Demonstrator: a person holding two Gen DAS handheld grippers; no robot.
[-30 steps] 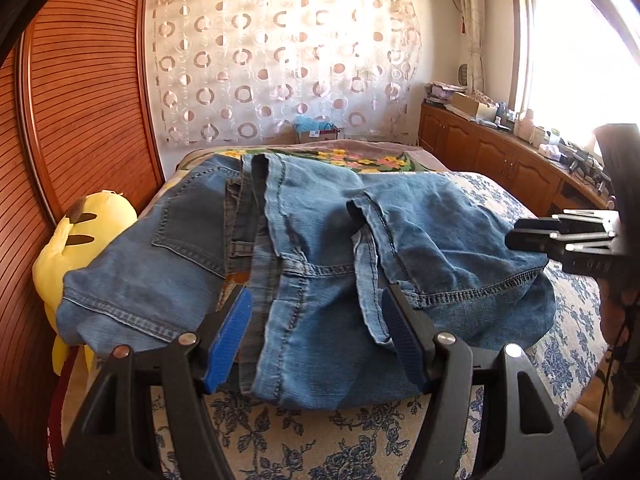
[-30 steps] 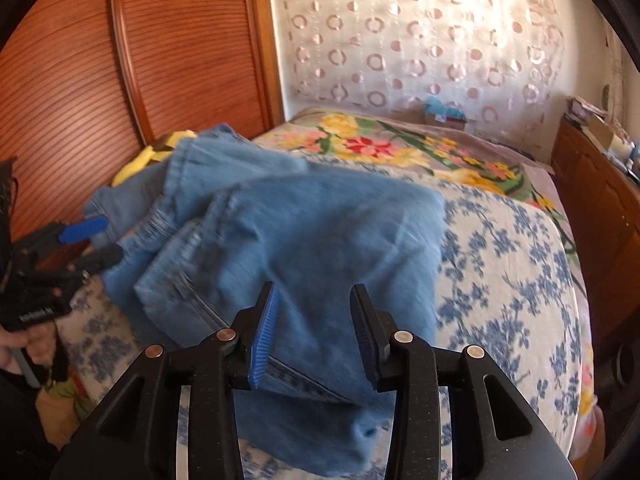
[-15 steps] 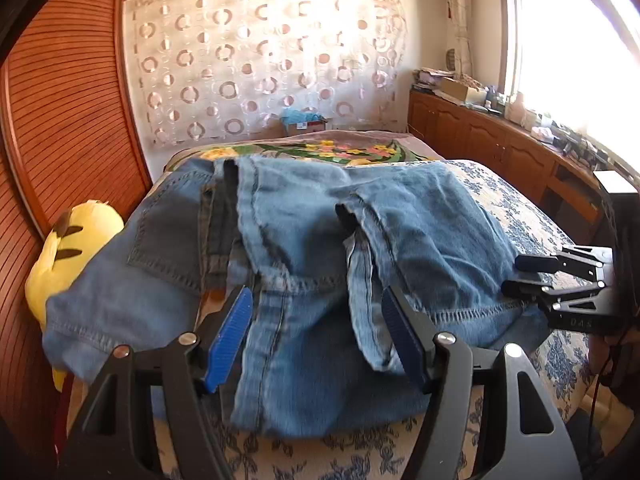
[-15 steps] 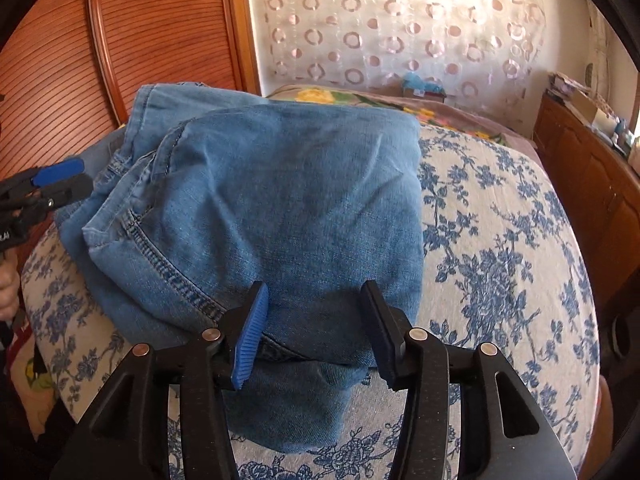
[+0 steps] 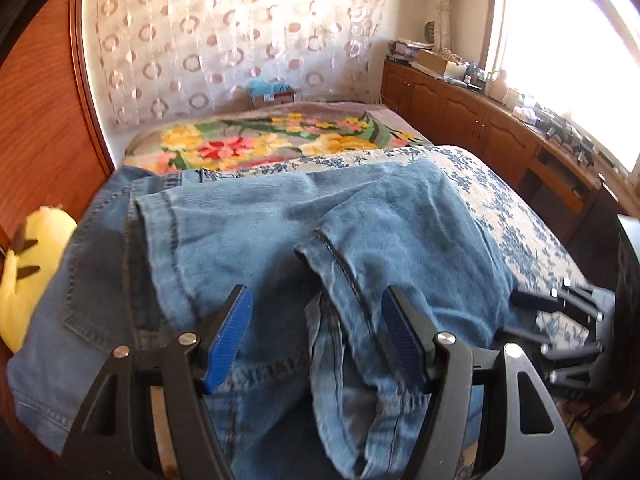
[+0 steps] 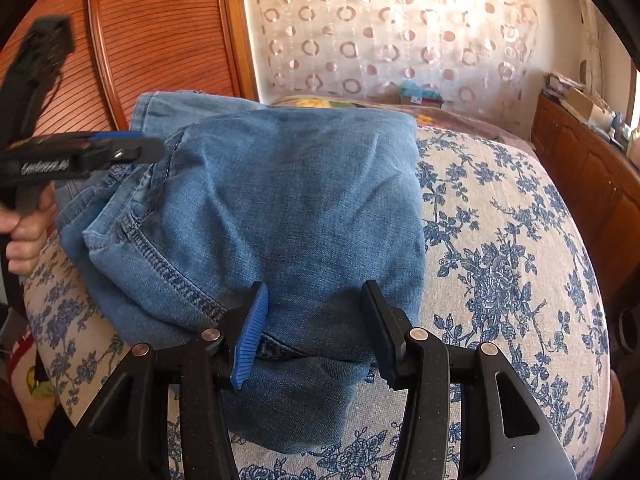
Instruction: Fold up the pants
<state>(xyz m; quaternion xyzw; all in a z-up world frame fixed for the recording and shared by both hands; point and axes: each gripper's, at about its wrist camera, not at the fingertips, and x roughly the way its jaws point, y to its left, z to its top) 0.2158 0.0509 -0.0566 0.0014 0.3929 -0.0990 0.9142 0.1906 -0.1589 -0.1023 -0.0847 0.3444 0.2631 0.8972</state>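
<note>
1. The bed (image 6: pixel 500 248) wears a blue-flowered cover, a bright floral blanket (image 5: pixel 264 140) at its far end; a wooden panel stands left, a ring-patterned curtain (image 5: pixel 240 36) far, cabinets right.
2. The jeans (image 6: pixel 288 208) lie folded on the near left of the bed; a yellow plush (image 5: pixel 24 276) sits left.
3. The left gripper (image 5: pixel 316 328) hangs open above the denim; its side lettering is too blurred to read.
4. The right gripper (image 6: pixel 316 320) straddles the near fold, jaws apart, gripping nothing.
</note>
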